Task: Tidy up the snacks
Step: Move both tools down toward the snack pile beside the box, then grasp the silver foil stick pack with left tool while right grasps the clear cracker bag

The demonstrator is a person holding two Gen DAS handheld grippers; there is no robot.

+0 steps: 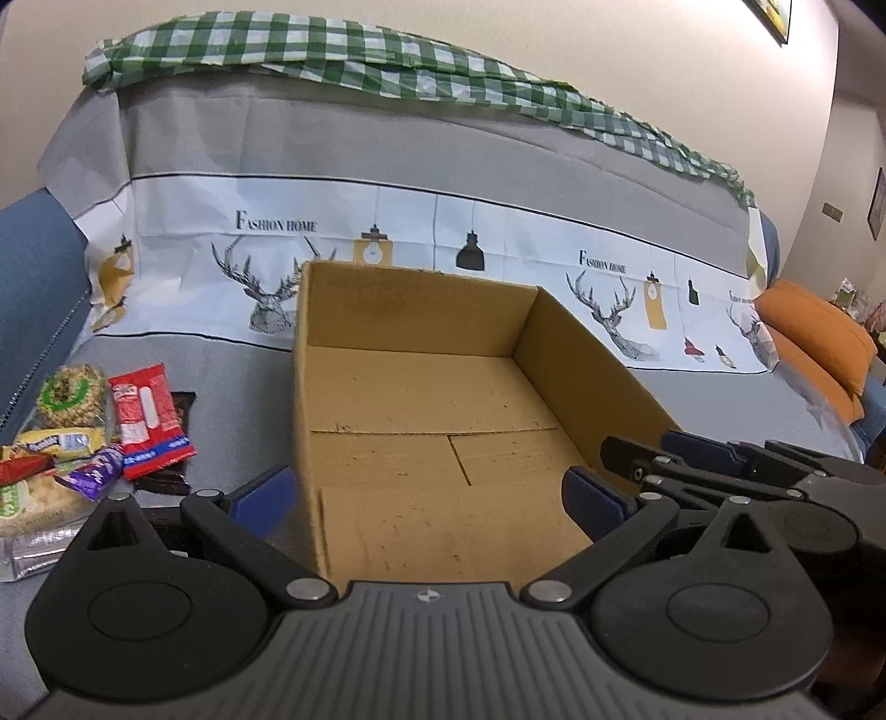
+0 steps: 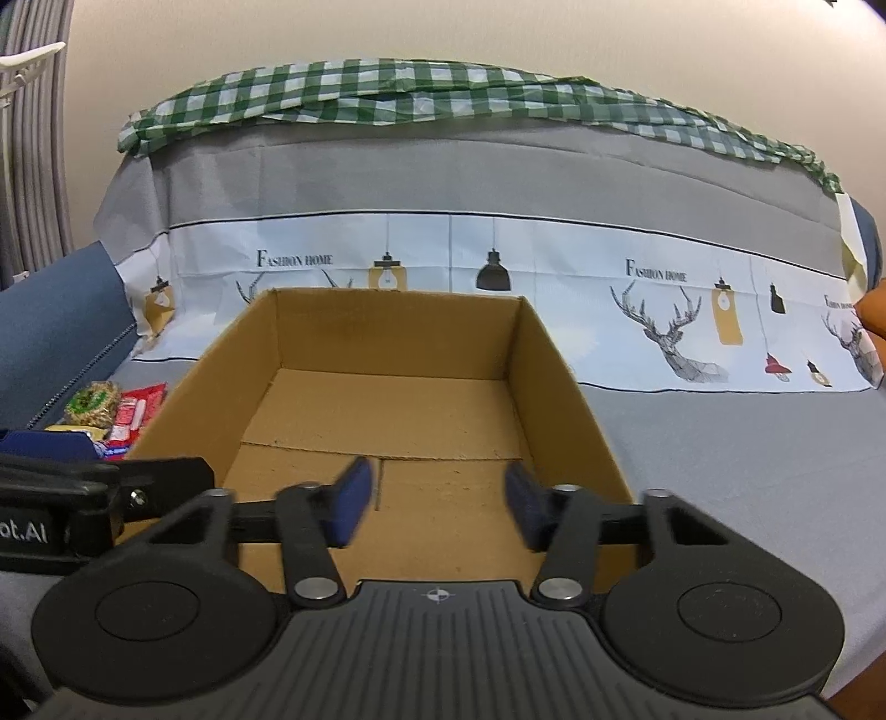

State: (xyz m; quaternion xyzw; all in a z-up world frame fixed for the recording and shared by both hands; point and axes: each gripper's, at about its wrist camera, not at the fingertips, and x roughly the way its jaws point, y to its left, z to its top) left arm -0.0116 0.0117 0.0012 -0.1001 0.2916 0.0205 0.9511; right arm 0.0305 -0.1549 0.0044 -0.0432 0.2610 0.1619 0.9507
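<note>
An open, empty cardboard box (image 1: 415, 315) (image 2: 387, 332) stands on the grey-covered sofa seat. Left of it lies a pile of snacks: a red packet (image 1: 147, 426) (image 2: 135, 412), a round green-labelled pack (image 1: 69, 396) (image 2: 94, 404), a yellow packet (image 1: 61, 443), a purple wrapper (image 1: 94, 476) and a dark packet (image 1: 180, 443). My left gripper (image 1: 429, 498) hovers at the box's near left corner, jaws wide open and holding nothing. My right gripper (image 2: 437, 509) is over the box's near edge, open about halfway, with only the box floor showing between its blue pads (image 2: 351, 507).
A grey cloth with a white deer-and-lamp printed band (image 1: 387, 243) covers the sofa back, and a green checked cloth (image 1: 332, 50) lies along the top. An orange cushion (image 1: 814, 338) sits at the far right. The blue sofa arm (image 1: 33, 277) borders the snacks on the left.
</note>
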